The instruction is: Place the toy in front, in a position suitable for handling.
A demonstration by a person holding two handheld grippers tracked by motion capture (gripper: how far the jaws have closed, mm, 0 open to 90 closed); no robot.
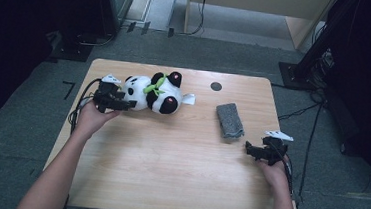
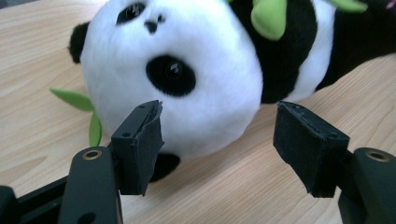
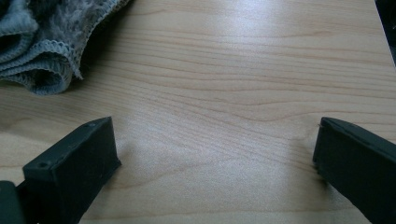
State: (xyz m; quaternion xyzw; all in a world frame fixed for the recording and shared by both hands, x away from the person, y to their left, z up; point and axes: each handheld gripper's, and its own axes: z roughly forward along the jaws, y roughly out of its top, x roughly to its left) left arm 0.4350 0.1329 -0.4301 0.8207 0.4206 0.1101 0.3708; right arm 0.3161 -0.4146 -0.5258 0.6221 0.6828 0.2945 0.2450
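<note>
A black-and-white plush panda with a green scarf lies on its side at the far left of the wooden table. My left gripper is at the panda's head, pointing right, and is open. In the left gripper view the panda's face fills the space just beyond my left gripper; one pad sits close against the white fur and the other stands clear of it. A folded grey cloth lies right of centre. My right gripper rests open near the table's right edge, below the cloth.
A small dark round spot marks the tabletop behind the cloth. A white tag sticks out from the panda. A green leaf piece lies by the panda's head. Dark equipment and cables stand on the floor around the table.
</note>
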